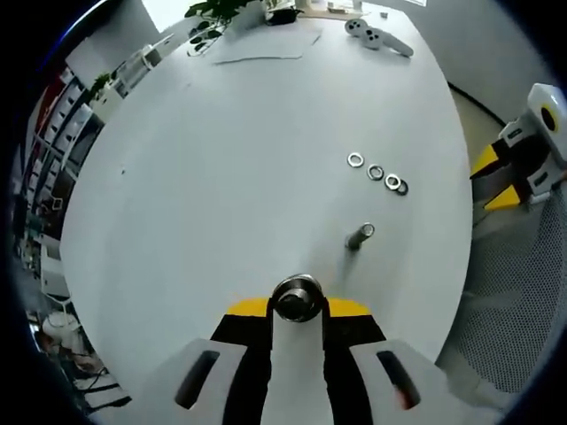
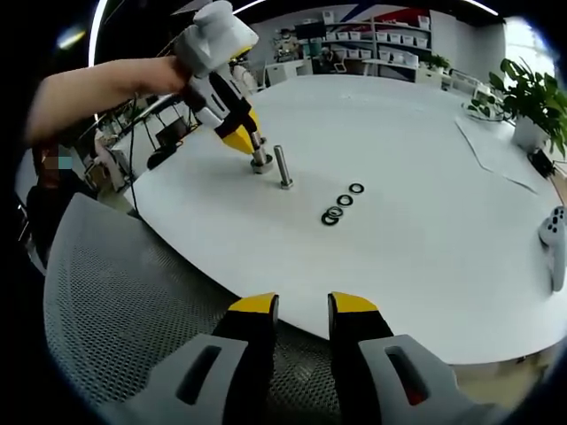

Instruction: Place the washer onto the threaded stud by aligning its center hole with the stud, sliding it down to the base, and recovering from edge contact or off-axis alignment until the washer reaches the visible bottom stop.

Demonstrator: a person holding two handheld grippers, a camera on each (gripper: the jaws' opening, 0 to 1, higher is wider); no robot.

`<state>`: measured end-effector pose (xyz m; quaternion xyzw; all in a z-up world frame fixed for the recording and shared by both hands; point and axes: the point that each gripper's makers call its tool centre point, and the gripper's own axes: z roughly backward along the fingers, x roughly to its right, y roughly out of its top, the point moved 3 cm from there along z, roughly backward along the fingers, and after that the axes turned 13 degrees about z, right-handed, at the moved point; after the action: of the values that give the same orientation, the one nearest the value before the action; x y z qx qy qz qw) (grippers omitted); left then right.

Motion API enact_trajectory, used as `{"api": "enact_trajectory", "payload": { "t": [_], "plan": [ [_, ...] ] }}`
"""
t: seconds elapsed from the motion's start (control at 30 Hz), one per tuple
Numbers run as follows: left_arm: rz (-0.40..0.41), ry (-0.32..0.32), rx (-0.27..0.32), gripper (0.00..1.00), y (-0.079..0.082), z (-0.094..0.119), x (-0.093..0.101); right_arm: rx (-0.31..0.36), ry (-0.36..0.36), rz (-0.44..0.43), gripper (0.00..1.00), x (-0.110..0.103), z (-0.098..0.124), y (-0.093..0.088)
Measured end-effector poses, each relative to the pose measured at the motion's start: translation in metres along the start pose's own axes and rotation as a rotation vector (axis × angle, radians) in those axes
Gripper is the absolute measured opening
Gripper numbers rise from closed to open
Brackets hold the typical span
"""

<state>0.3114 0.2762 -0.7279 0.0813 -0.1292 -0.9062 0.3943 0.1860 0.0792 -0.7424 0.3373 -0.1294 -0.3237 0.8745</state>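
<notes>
A tall threaded stud [image 1: 361, 235] [image 2: 283, 166] stands upright on the white table [image 1: 221, 177]. Several washers [image 1: 376, 172] [image 2: 342, 204] lie in a short row beyond it, flat on the tabletop. My left gripper [image 1: 298, 305] [image 2: 244, 140] is shut on a short round metal piece [image 1: 298, 298] [image 2: 260, 161] that rests on the table right beside the stud. My right gripper [image 2: 304, 305] [image 1: 496, 180] is open with nothing between its jaws, held off the table's edge over a chair back, well short of the washers.
A grey mesh chair [image 2: 133, 292] [image 1: 523, 301] stands at the table's near edge. A person's arm [image 2: 97, 88] holds the left gripper. A game controller [image 2: 554, 235] [image 1: 376, 35], a paper sheet [image 2: 496, 142] and a potted plant [image 2: 532, 97] sit farther off.
</notes>
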Motion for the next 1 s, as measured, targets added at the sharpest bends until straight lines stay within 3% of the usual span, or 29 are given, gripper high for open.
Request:
{"api": "enact_trajectory", "payload": {
  "t": [0.57, 0.83, 1.0],
  "plan": [
    [0.014, -0.012, -0.049, 0.18, -0.005, -0.021, -0.001, 0.000, 0.009, 0.005, 0.25, 0.000, 0.000, 0.000],
    [0.013, -0.012, -0.044, 0.19, -0.004, -0.021, -0.001, -0.003, 0.010, 0.005, 0.25, 0.000, -0.001, 0.000],
    [0.001, -0.021, -0.009, 0.20, -0.006, -0.020, 0.001, -0.004, 0.011, 0.005, 0.25, 0.000, -0.001, 0.000]
  ]
}}
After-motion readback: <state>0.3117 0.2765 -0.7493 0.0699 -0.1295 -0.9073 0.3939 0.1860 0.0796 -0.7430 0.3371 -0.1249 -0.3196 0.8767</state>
